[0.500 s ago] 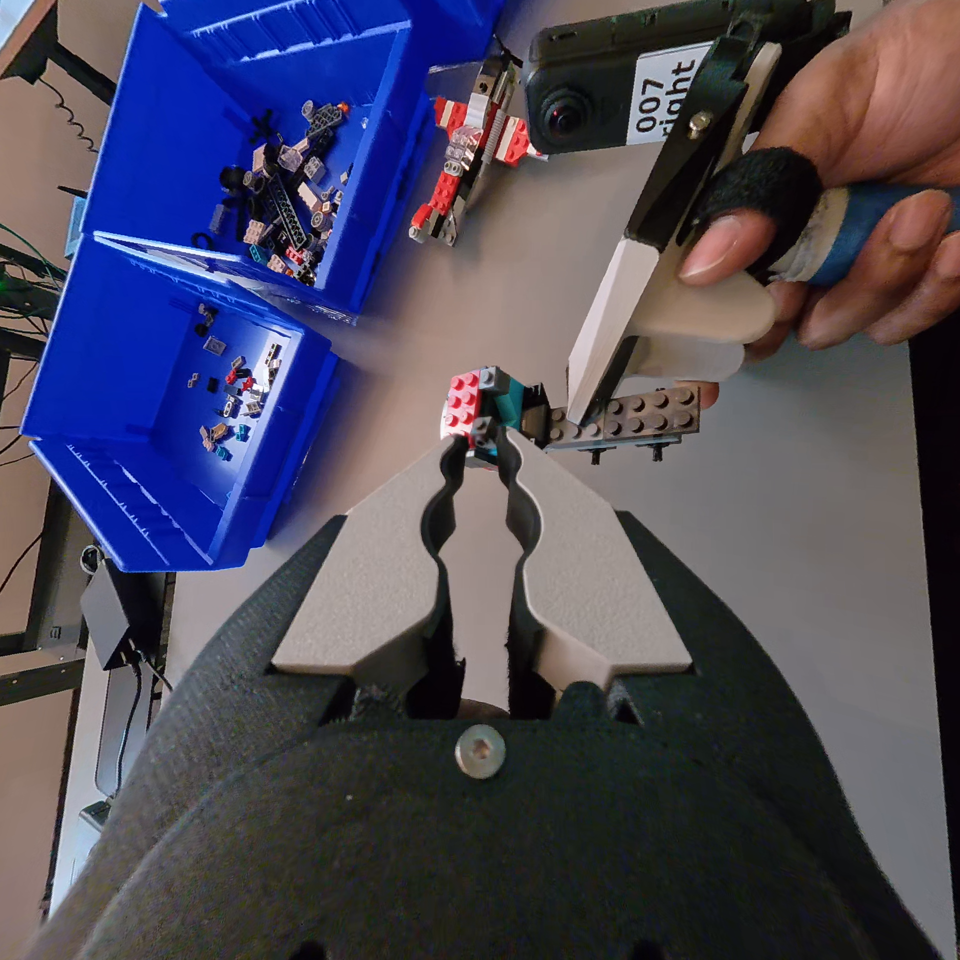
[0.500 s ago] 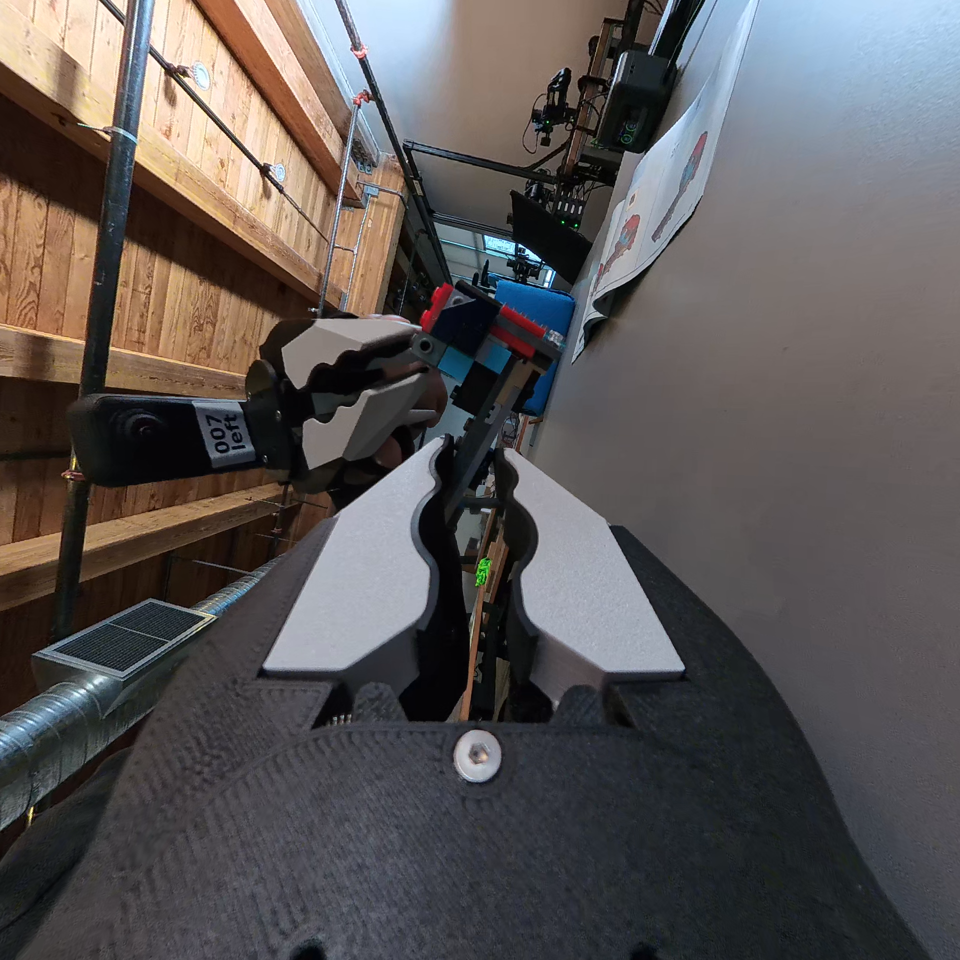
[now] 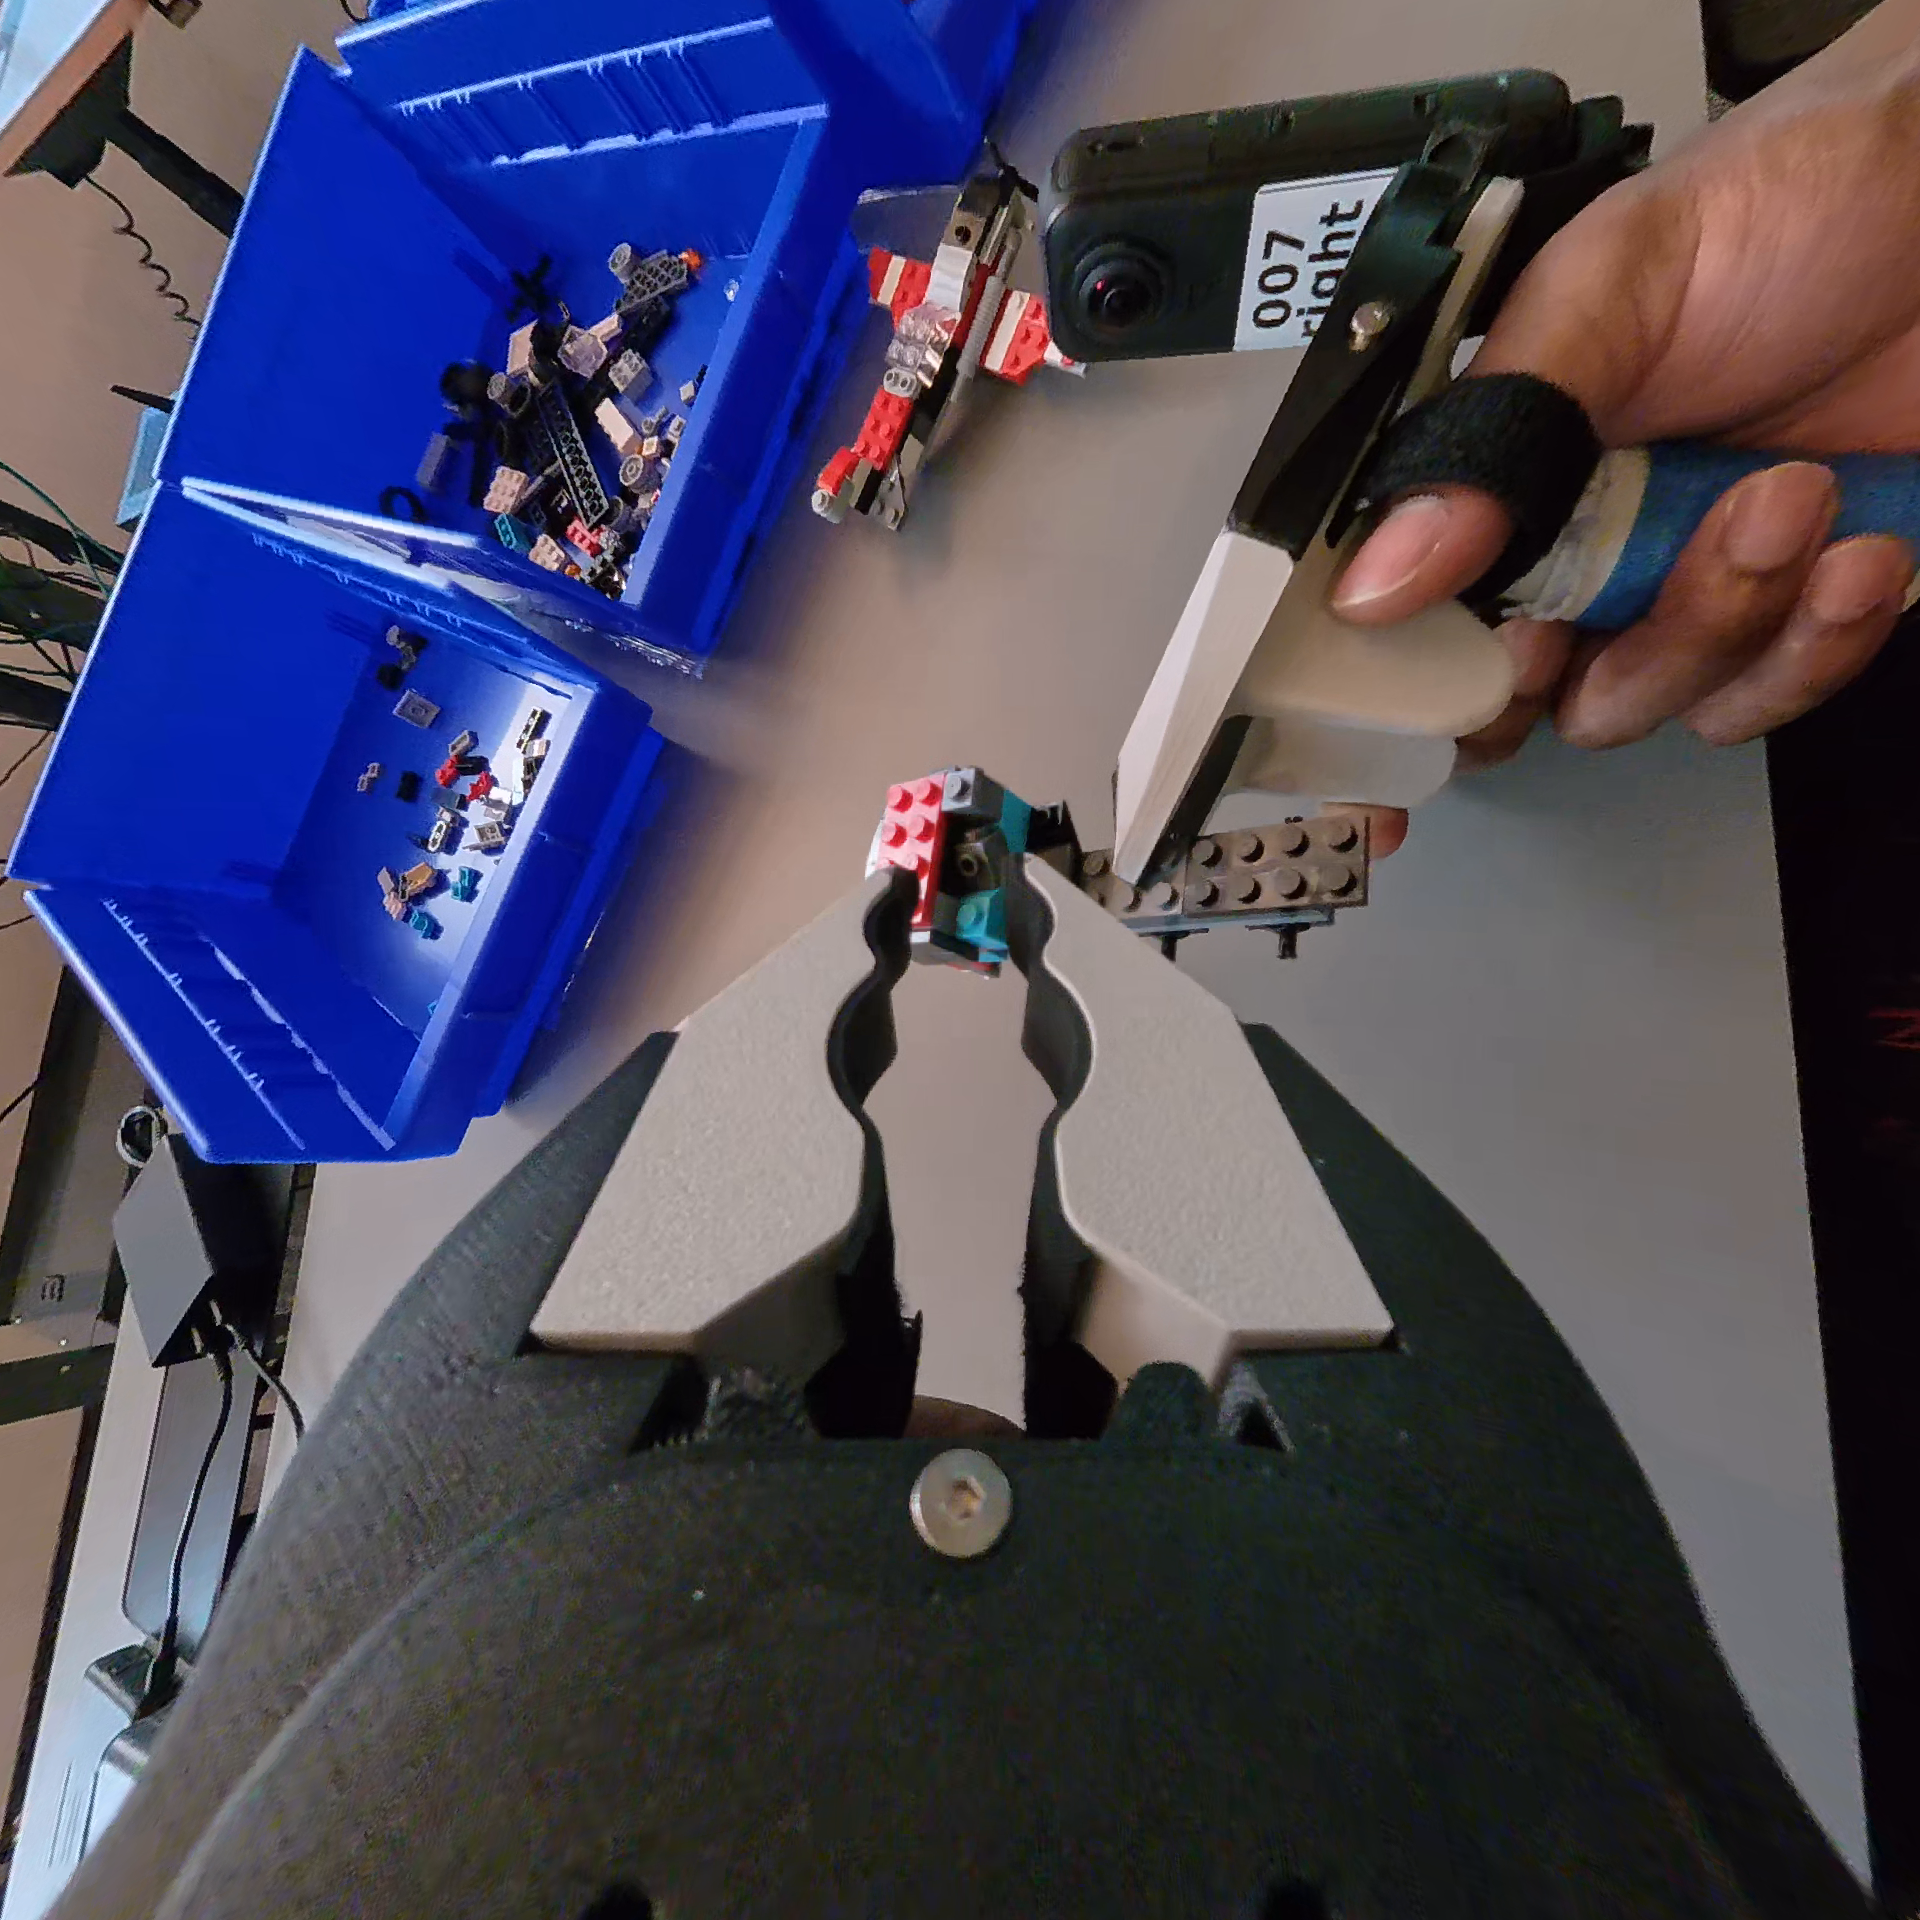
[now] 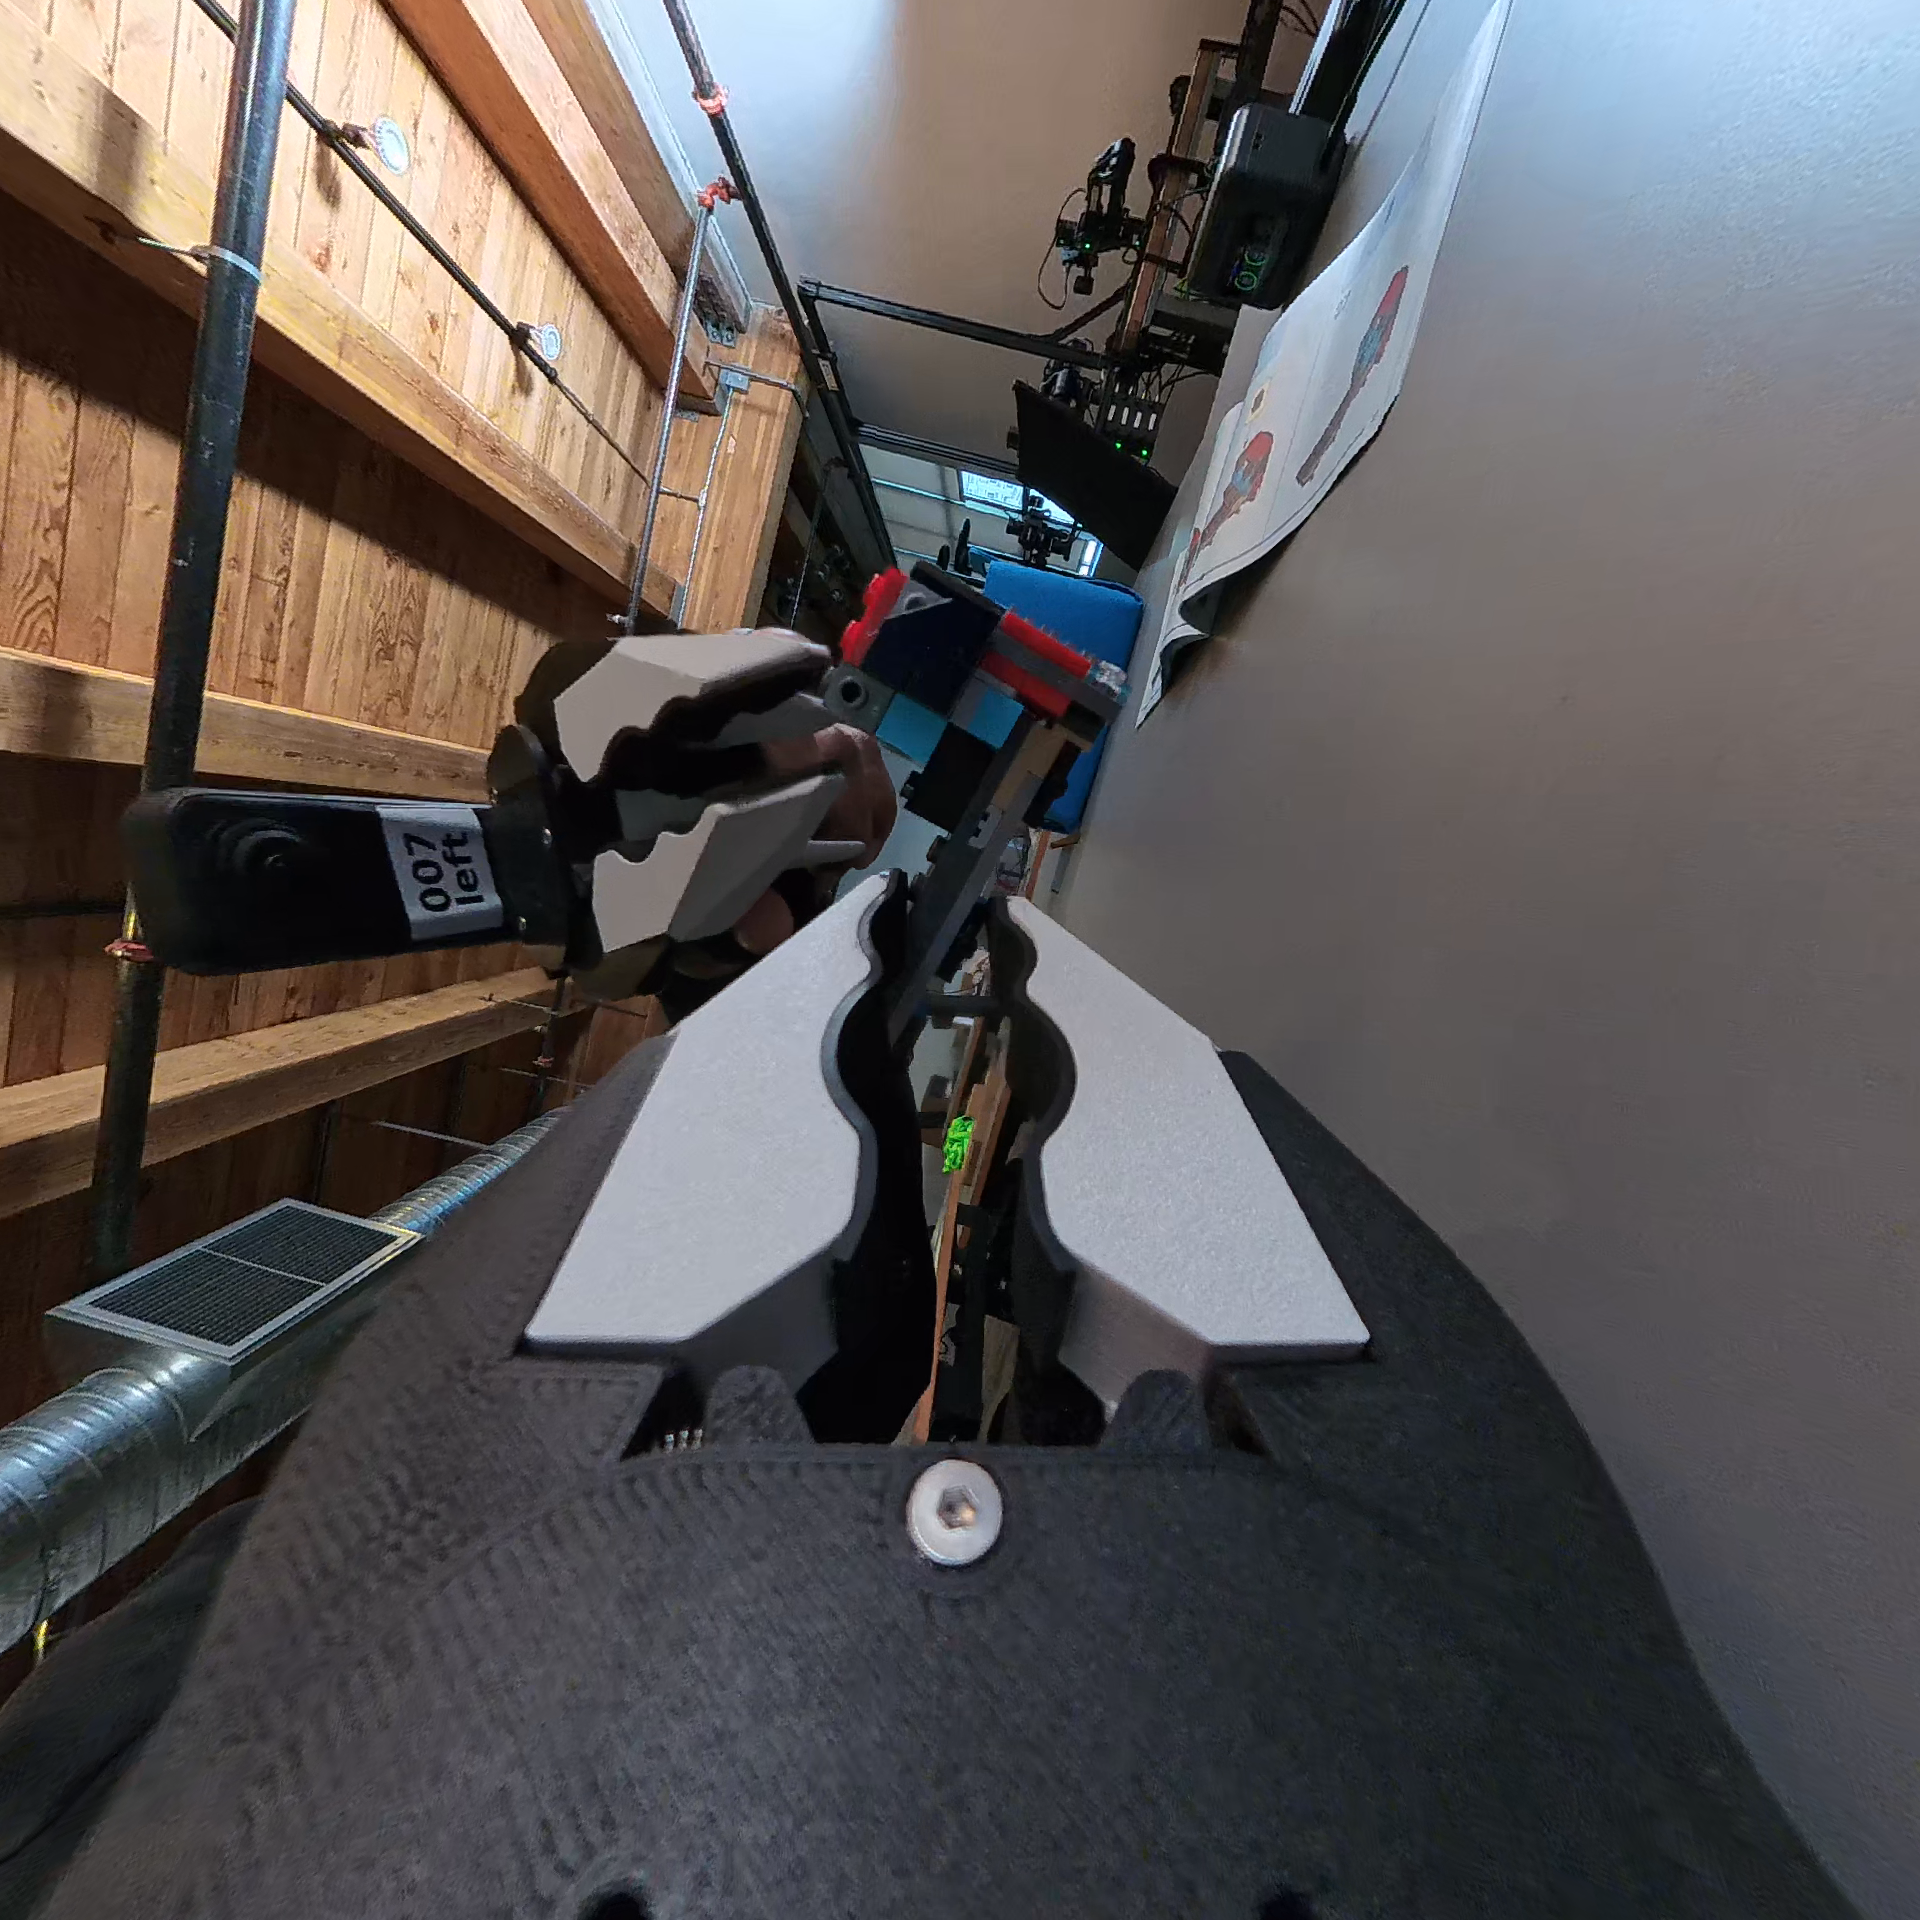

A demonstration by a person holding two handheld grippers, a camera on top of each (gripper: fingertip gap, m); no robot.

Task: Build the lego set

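Gripping the model [image 3: 951, 883] from both ends, the two grippers hold it above the table [image 3: 1455, 1247], centre of the left view. The left gripper [image 3: 956, 914] has its tips closed on the red-and-teal block end; the right gripper [image 4: 940, 914] pinches the dark studded plate [image 3: 1278, 868] edge-on, seen at centre right in the left view (its own view shows the plate running up between its tips). Judging by this, the step in hand is seating or squaring the block section on the plate; the next move likely calls for a steady press along the joint without twisting it apart.

Farther off, two blue bins [image 3: 260, 810] of loose bricks fill the upper left, and a finished red plane [image 3: 935, 353] lies top centre. An instruction sheet [image 4: 1299, 416] lies upper right in the right view. Nothing blocks the joint.
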